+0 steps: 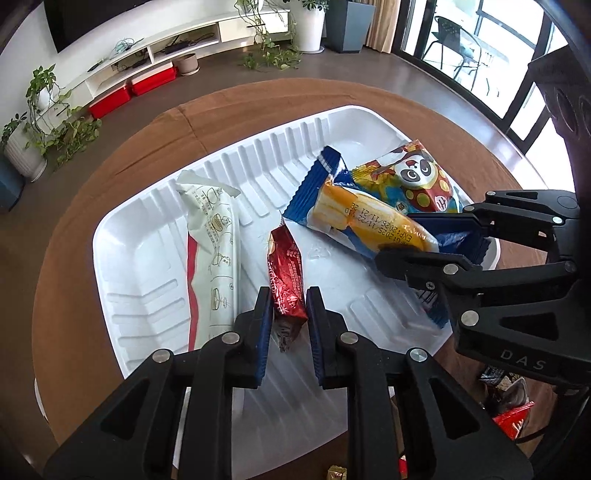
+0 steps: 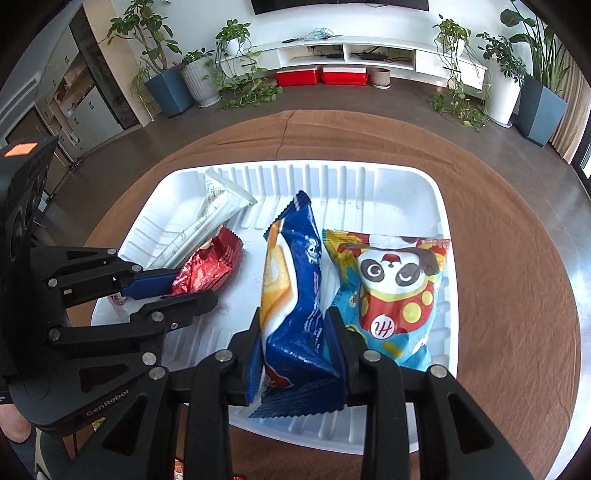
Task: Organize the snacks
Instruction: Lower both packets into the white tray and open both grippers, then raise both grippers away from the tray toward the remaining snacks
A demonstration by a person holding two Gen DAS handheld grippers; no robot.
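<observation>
- The red snack packet (image 1: 286, 280) is flanked by the nearly closed left tongs (image 1: 288, 314); contact cannot be told.
- The blue packet (image 2: 295, 306) is pinched by the right tongs (image 2: 295, 332) over the white tray (image 2: 406, 192).

The blue packet (image 1: 369, 221) partly hides the panda packet (image 1: 417, 177); print on the white packet (image 1: 218, 251) is unreadable.

Dark brown floor (image 2: 332, 99) throughout, clean and reflective in daylight. White wall (image 2: 207, 14) carries a dark wall-mounted screen (image 2: 340, 3). Below it runs a long white low cabinet (image 2: 369, 55) with open shelves holding cables and small devices. Two red boxes (image 2: 321, 75) and an empty beige pot (image 2: 380, 76) sit on the floor beneath. Potted plants (image 2: 199, 74) flank both ends, some trailing onto the floor. Large dark-framed windows (image 1: 480, 55) admit strong daylight; a chair (image 1: 448, 33) stands outside. Round worktop carries a brown cloth (image 2: 498, 258).
</observation>
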